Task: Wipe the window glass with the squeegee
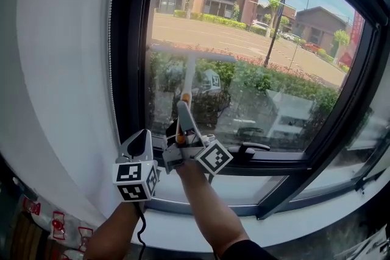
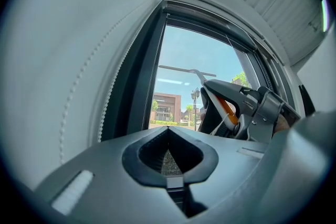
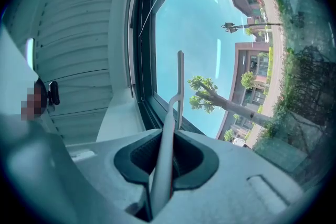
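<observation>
We judge a wipe stroke in hand: our right hand-held gripper [image 3: 167, 159] clamps the squeegee [image 3: 180, 86] handle, blade against the window glass [image 1: 256, 70] near its left edge. Our left hand-held gripper [image 2: 169, 155] sits closed, empty. Next comes a steady downward pull.

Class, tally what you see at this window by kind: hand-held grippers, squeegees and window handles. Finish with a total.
Squeegee: 1
Grippers: 2, the left gripper shut and empty, and the right gripper shut on the squeegee
Window handle: 1
Total: 4
</observation>
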Tool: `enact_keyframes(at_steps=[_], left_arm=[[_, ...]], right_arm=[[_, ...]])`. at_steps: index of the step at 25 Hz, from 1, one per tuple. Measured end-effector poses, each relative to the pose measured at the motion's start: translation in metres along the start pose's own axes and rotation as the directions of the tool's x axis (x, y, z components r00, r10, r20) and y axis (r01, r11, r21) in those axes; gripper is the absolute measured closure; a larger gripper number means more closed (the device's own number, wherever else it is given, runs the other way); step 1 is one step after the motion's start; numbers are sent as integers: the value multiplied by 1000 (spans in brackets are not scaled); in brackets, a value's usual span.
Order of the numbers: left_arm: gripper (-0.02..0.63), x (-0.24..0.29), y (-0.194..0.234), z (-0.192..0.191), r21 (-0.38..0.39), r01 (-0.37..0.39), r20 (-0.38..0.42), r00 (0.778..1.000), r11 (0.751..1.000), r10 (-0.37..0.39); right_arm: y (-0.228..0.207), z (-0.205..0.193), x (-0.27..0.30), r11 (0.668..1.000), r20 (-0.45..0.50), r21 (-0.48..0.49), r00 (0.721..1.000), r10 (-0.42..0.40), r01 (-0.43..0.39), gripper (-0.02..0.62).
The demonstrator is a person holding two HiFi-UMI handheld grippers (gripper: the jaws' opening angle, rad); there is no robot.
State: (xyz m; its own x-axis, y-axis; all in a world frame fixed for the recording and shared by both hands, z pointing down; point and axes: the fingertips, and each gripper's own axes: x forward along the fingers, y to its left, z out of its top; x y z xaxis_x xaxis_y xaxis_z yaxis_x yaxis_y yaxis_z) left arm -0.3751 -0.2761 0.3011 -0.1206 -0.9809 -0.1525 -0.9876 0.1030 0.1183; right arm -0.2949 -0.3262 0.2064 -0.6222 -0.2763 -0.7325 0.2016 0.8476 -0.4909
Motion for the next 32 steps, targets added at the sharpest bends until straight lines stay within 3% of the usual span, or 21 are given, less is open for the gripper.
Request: enact_keyframes(at_steps=[7,12,17,24,32], left_arm=[[589,16,-8,66,52,20,102,994,998,-25],[589,24,-21,131,100,21,213,976,995,-42],[588,30,-34,170,143,14,266,963,990,-52],[589,40,-58,205,173,23,312,947,985,-77],[588,50,-74,207,164,53,312,944,985,-103]], right_arm=[[41,43,48,988,-3,-109,994,113,-113,554],[73,103,96,967,27,-179,981,190,-182,554],[91,159,130,960,74,-194,972,221,-204,554],[115,206,164,948,84,-214,962,258,-236,552],[116,222,171,948,75,-193,960,270,-252,552]])
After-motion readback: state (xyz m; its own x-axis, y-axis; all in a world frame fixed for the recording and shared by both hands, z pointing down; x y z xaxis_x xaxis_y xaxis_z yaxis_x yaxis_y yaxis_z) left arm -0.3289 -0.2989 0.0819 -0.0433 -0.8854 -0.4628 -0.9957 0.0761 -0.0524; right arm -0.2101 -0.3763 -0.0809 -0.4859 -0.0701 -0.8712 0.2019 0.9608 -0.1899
